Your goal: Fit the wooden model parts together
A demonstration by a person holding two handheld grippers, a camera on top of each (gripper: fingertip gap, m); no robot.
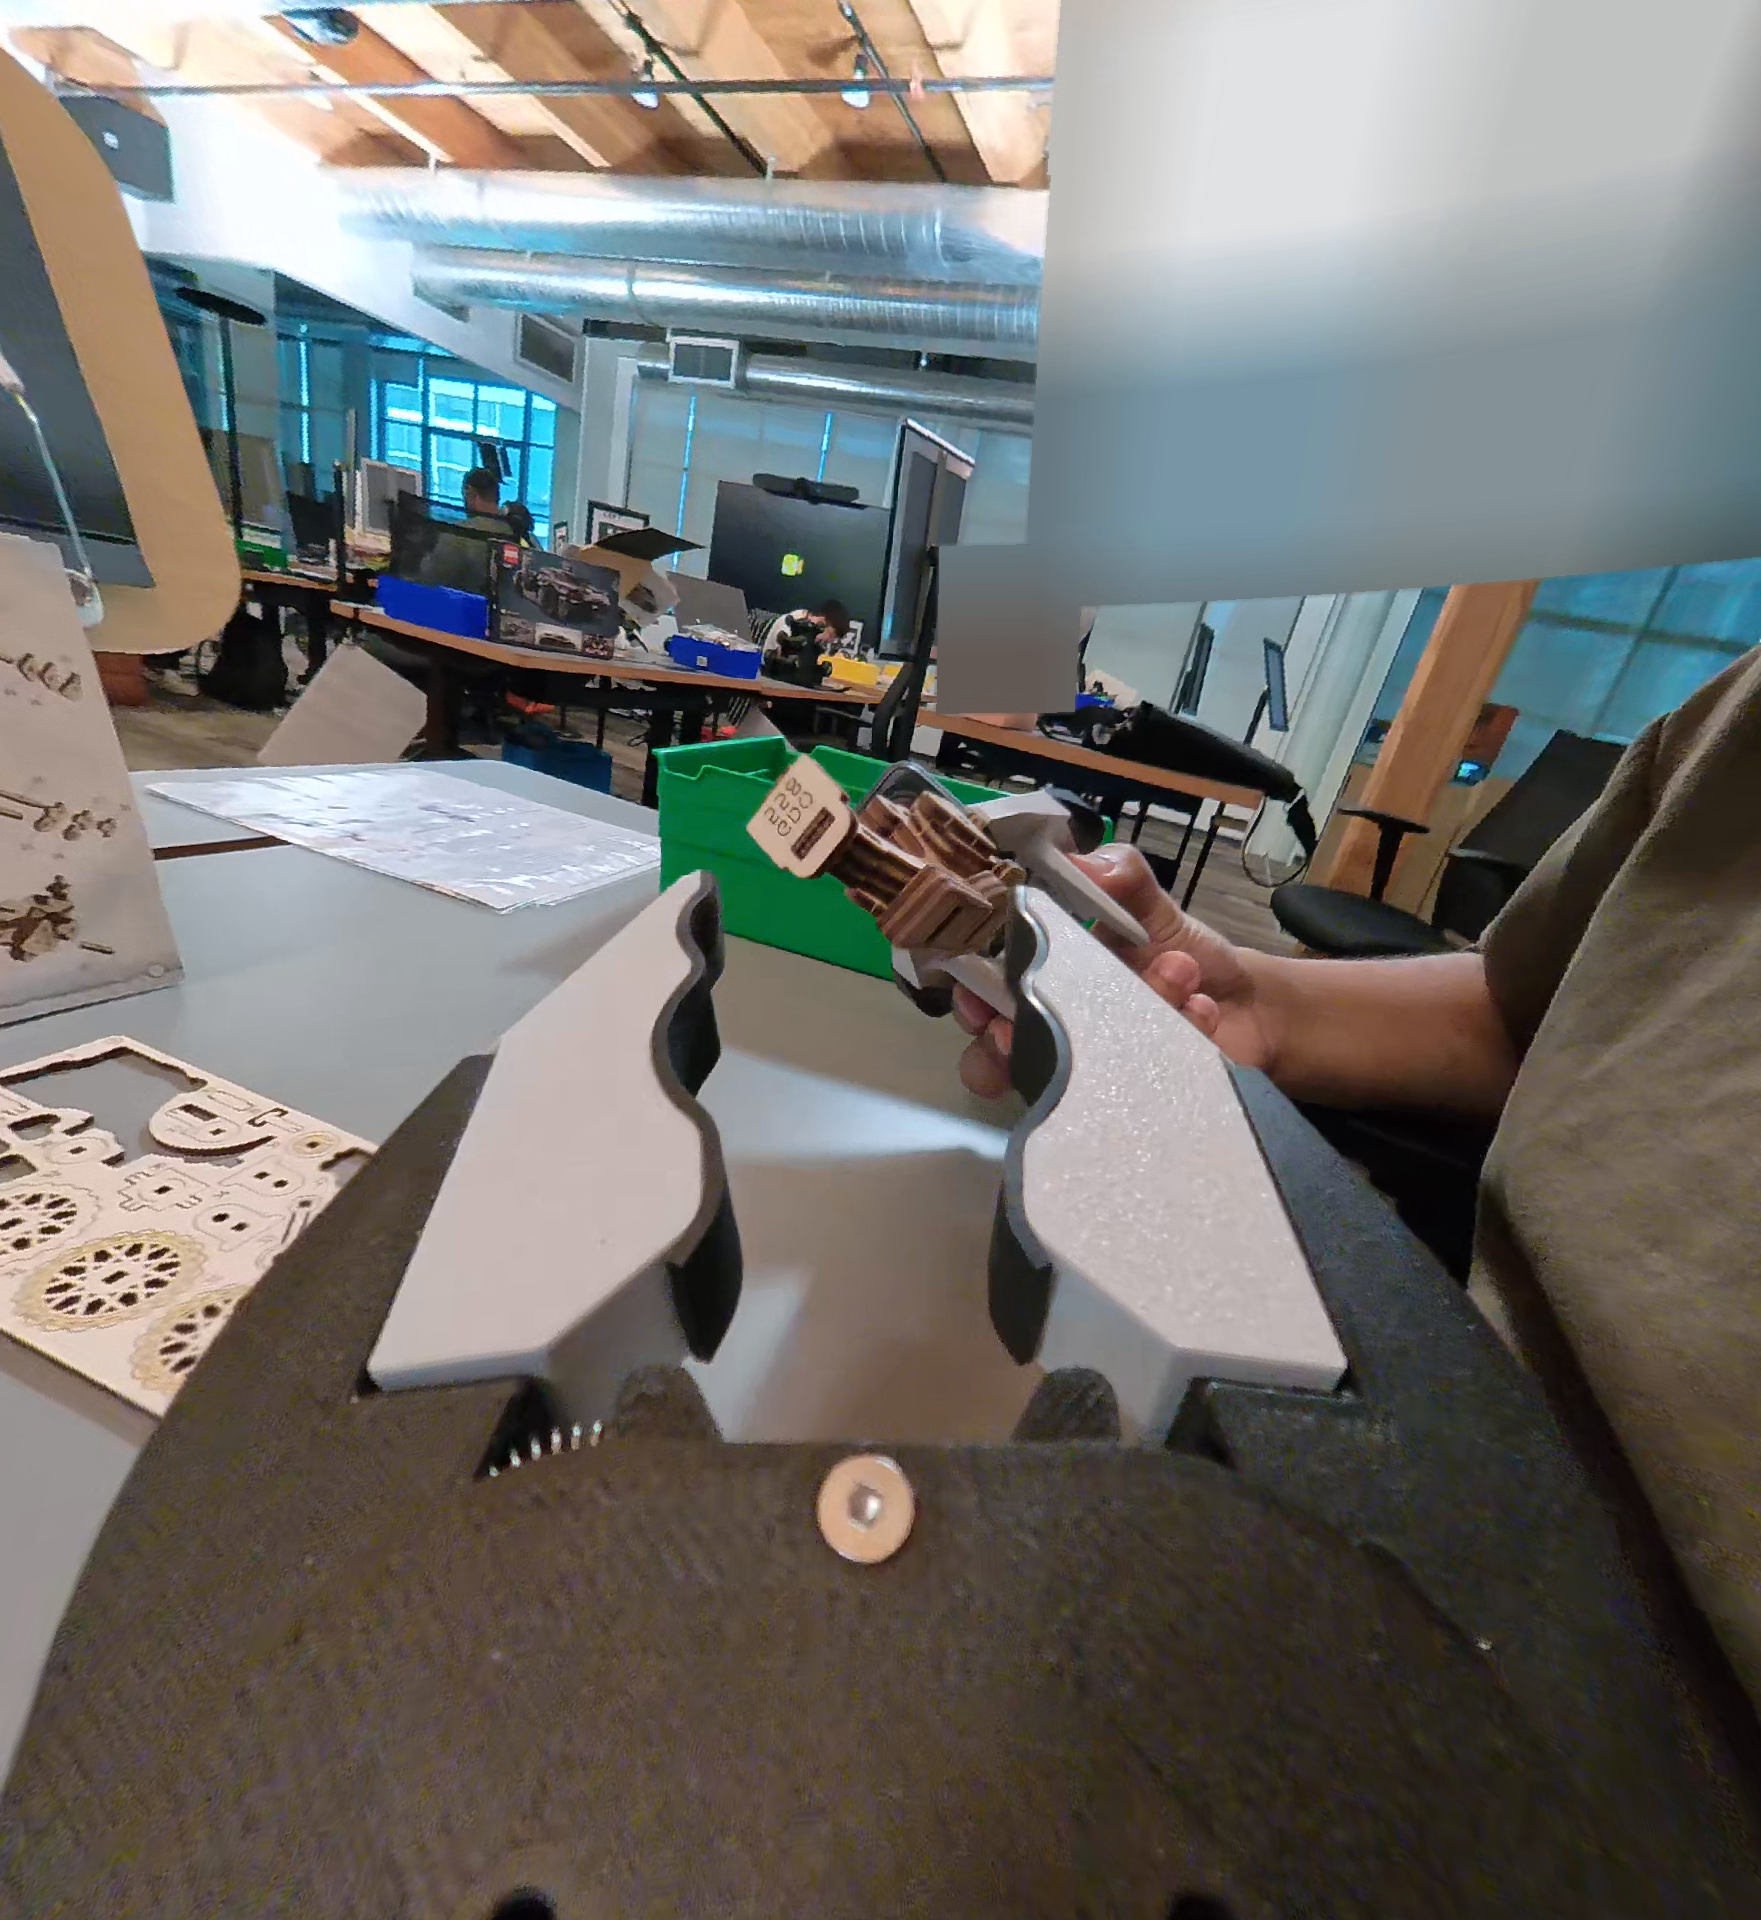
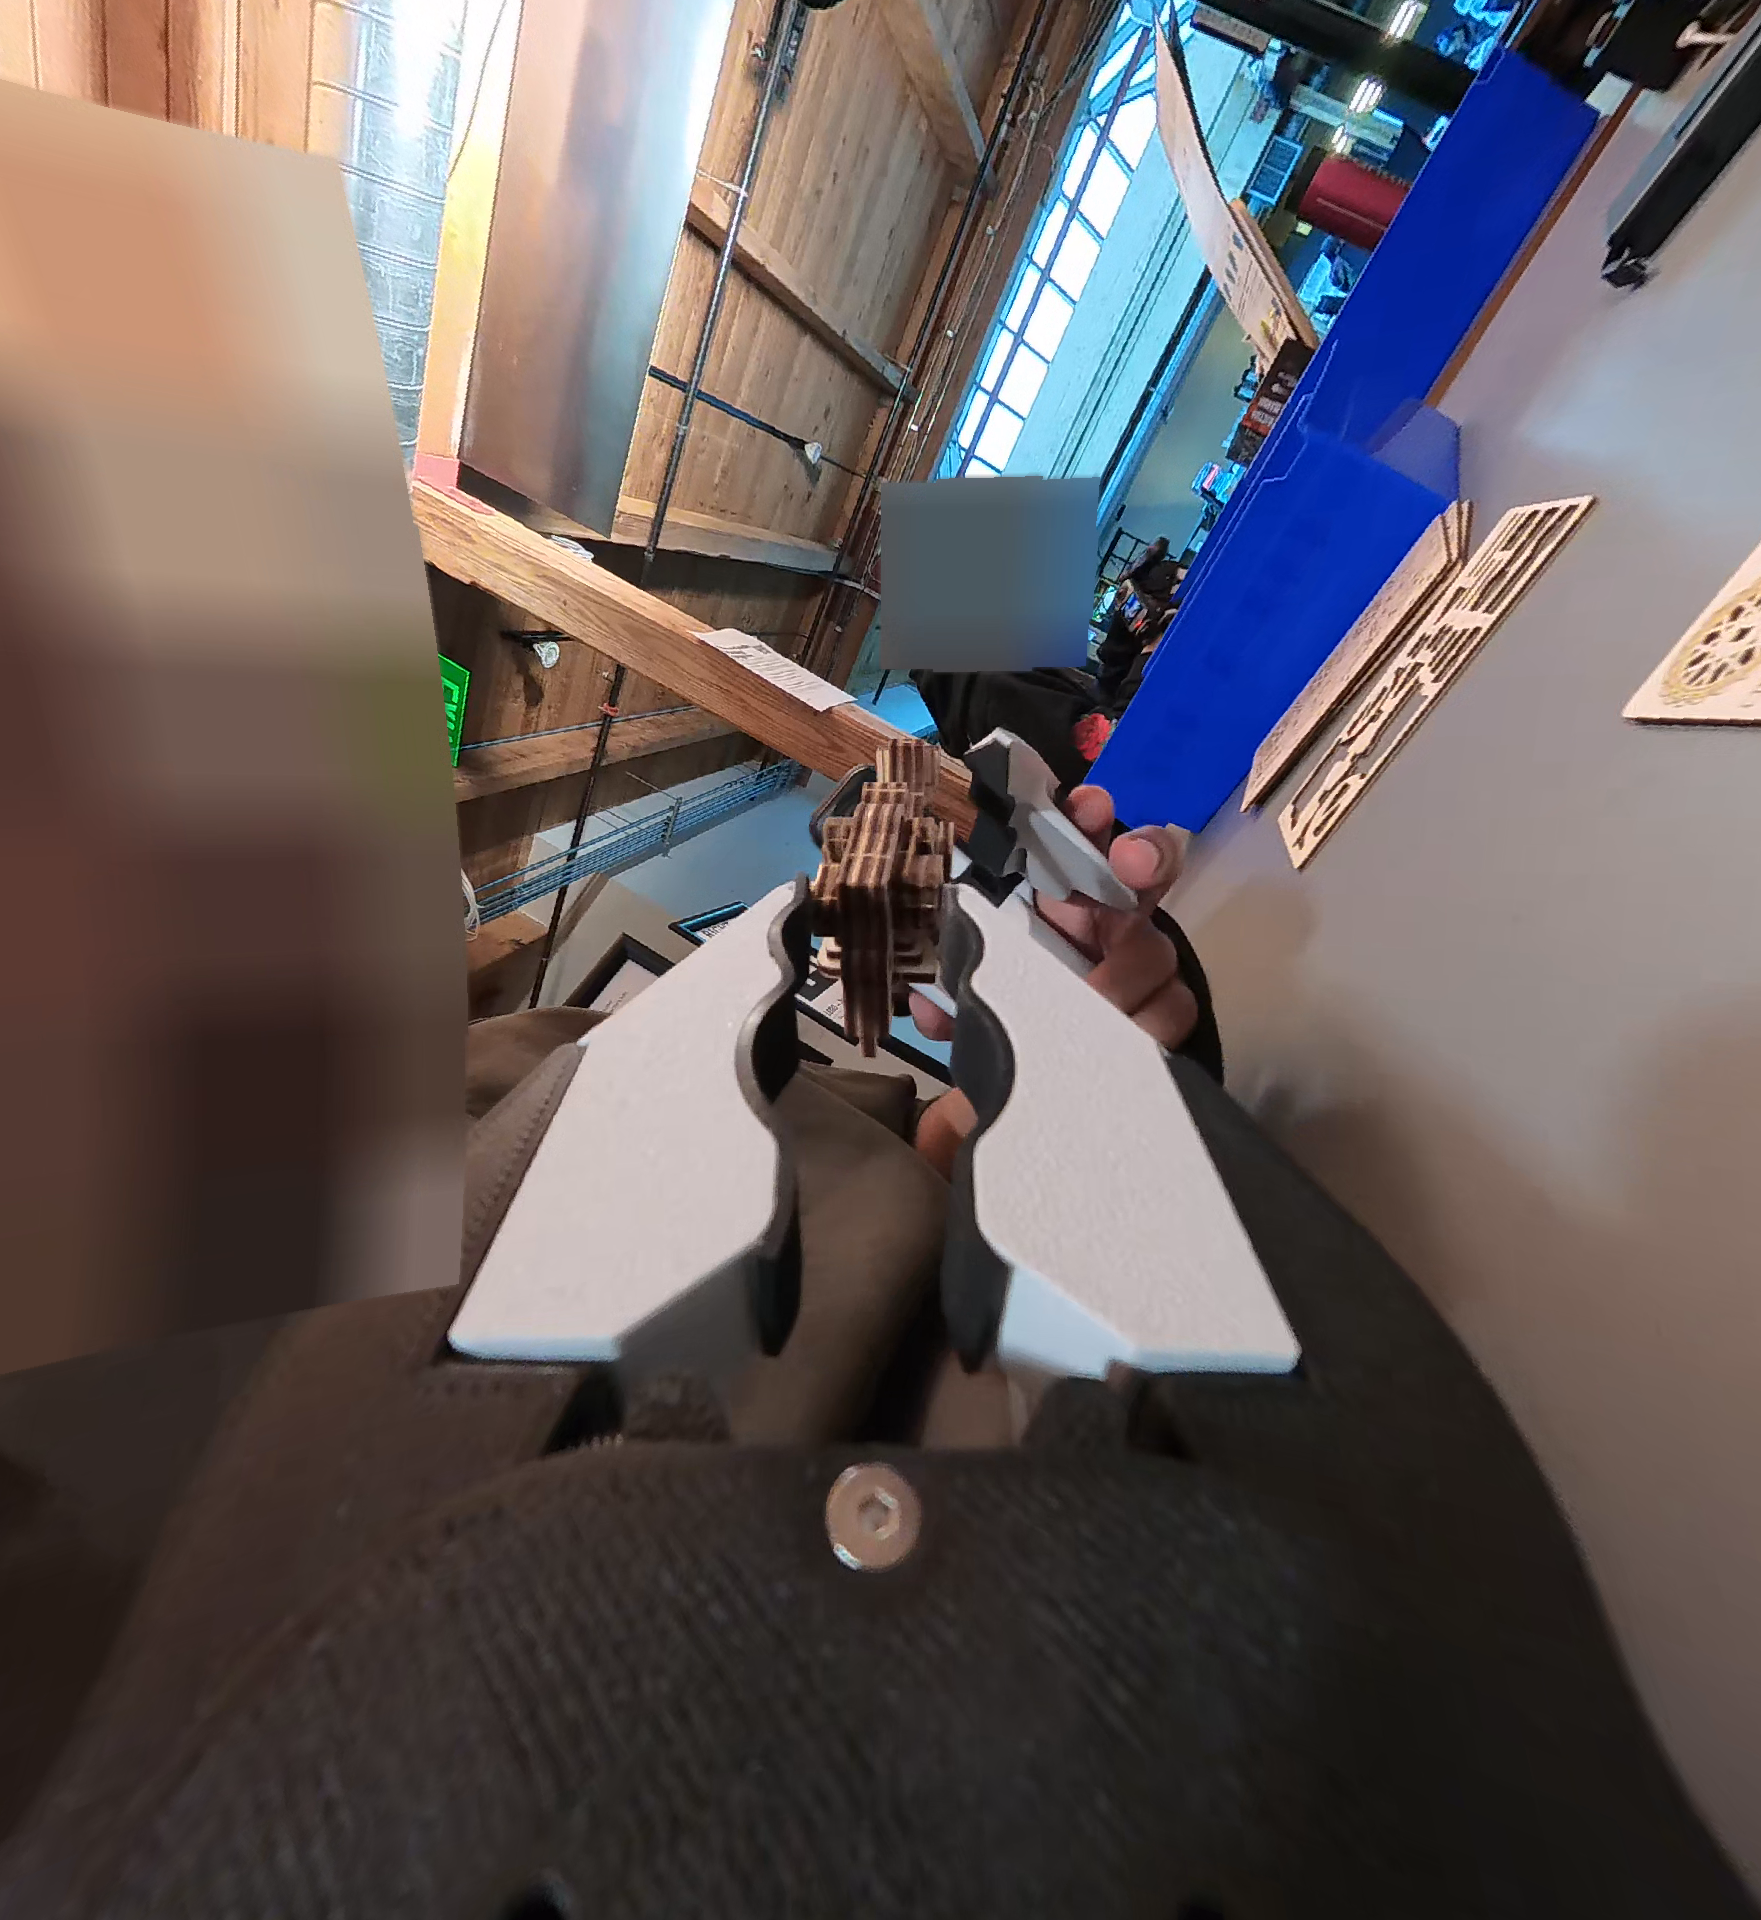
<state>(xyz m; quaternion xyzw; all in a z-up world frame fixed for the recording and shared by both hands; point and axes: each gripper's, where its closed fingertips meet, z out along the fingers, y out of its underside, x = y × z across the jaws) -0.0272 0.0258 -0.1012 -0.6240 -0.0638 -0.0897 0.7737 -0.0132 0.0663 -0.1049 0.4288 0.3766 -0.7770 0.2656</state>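
A small brown wooden assembly (image 2: 881, 904) of stacked laser-cut pieces sits between my right gripper's (image 2: 876, 920) fingertips, which are shut on it and hold it in the air. In the left wrist view the same assembly (image 1: 933, 868), with a pale plate at its far end, is held by two grey fingers (image 1: 1047, 831) with a hand (image 1: 1198, 977) behind them. My left gripper (image 1: 865, 914) is open and empty, its right fingertip just in front of the assembly. In the right wrist view another grey finger (image 2: 1052, 842) and a hand show right of the assembly.
A green bin (image 1: 741, 831) stands on the grey table (image 1: 336, 987) behind the assembly. A cut wooden sheet with wheels (image 1: 76, 1226) lies at left, below a propped instruction page (image 1: 14, 779). A blue bin (image 2: 1302, 582) and more wooden sheets (image 2: 1406, 665) show in the right wrist view. Some 5 cm of space lies between my two pairs of fingers.
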